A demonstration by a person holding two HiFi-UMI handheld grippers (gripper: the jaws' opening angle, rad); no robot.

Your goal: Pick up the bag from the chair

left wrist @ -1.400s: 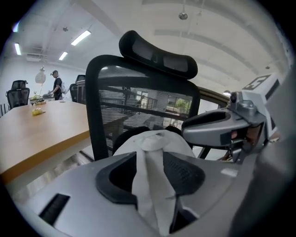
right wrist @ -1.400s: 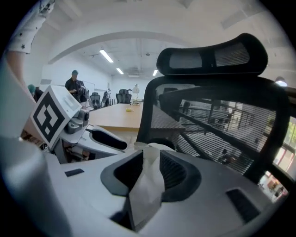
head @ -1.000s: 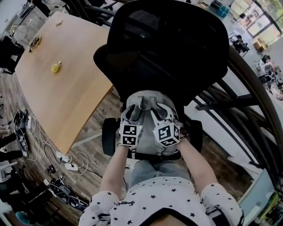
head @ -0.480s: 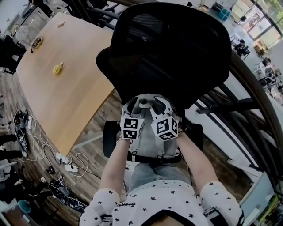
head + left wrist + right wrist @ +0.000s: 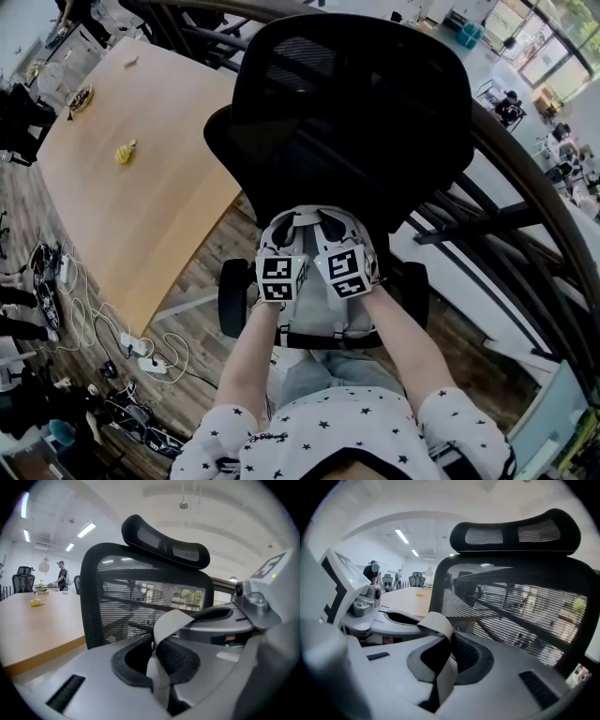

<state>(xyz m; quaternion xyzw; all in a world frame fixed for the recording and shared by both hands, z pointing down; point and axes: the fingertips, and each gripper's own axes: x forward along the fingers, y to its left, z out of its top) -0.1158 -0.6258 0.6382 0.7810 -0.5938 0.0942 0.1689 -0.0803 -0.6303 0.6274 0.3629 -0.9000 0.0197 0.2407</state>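
The left gripper (image 5: 157, 663), its jaws just closed in, pinches a grey bag strap (image 5: 171, 620); behind stands a black mesh chair (image 5: 140, 585), with a wooden surface (image 5: 33, 630) at left.

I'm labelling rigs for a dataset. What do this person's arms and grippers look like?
Both the left gripper and right gripper are smooth light-grey shells with black-padded jaws, each topped by a white cube printed with black square markers. The sleeves are white with small dark stars. Both pairs of jaws have just been closing, a pale strap between each.
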